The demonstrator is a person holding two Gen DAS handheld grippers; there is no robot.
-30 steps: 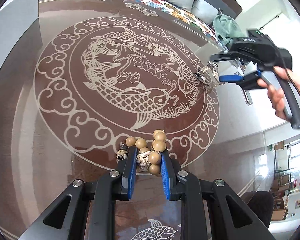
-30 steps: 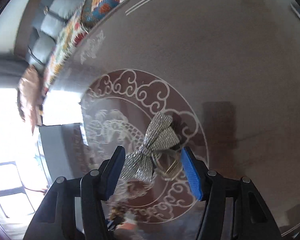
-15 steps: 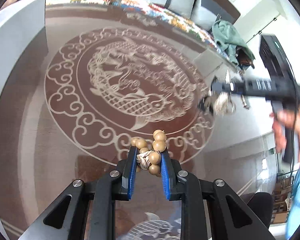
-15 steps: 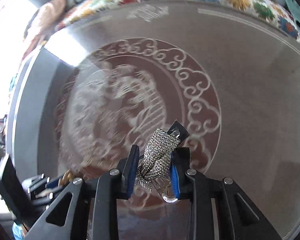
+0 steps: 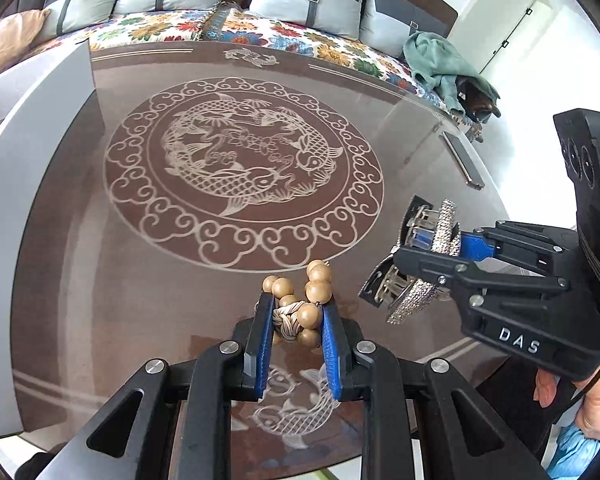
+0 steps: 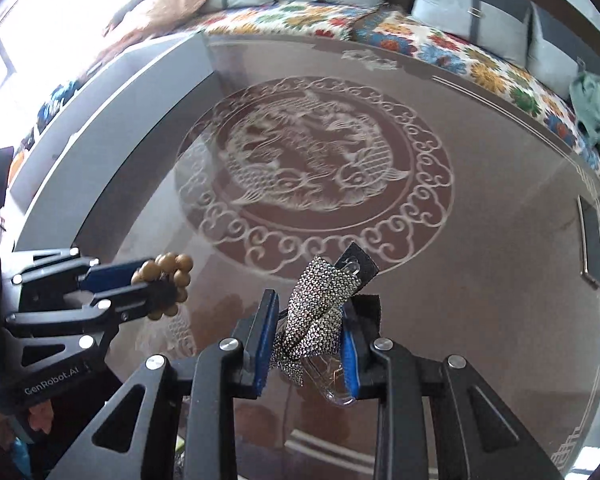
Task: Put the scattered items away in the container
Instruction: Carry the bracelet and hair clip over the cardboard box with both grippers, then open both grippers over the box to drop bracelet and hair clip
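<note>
A bracelet of wooden beads (image 5: pixel 318 290) with a woven knot hangs above the glass table, and my left gripper (image 5: pixel 297 298) is shut on it. Close to its right, my right gripper (image 5: pixel 416 248) is shut on a rhinestone bow hair clip (image 5: pixel 446 224). In the right wrist view the bow clip (image 6: pixel 320 292) sits pinched between the blue pads of the right gripper (image 6: pixel 310 304), its metal clip and black backing poking out. There the left gripper (image 6: pixel 156 280) shows at the left with the beads (image 6: pixel 172 264). A tall grey box (image 5: pixel 40 120) stands along the table's left side.
The brown glass table (image 5: pixel 240 60) bears an etched fish medallion in its middle. A dark phone (image 5: pixel 462 160) lies near its right edge. Behind the table runs a sofa with a floral cover (image 5: pixel 160 28), grey cushions and a teal cloth (image 5: pixel 440 60). A hand (image 5: pixel 596 408) holds the right gripper.
The right gripper closed on the bow clip, lifted it off the table, rolled and swung in beside the left gripper. The left gripper rose with the bead bracelet.
</note>
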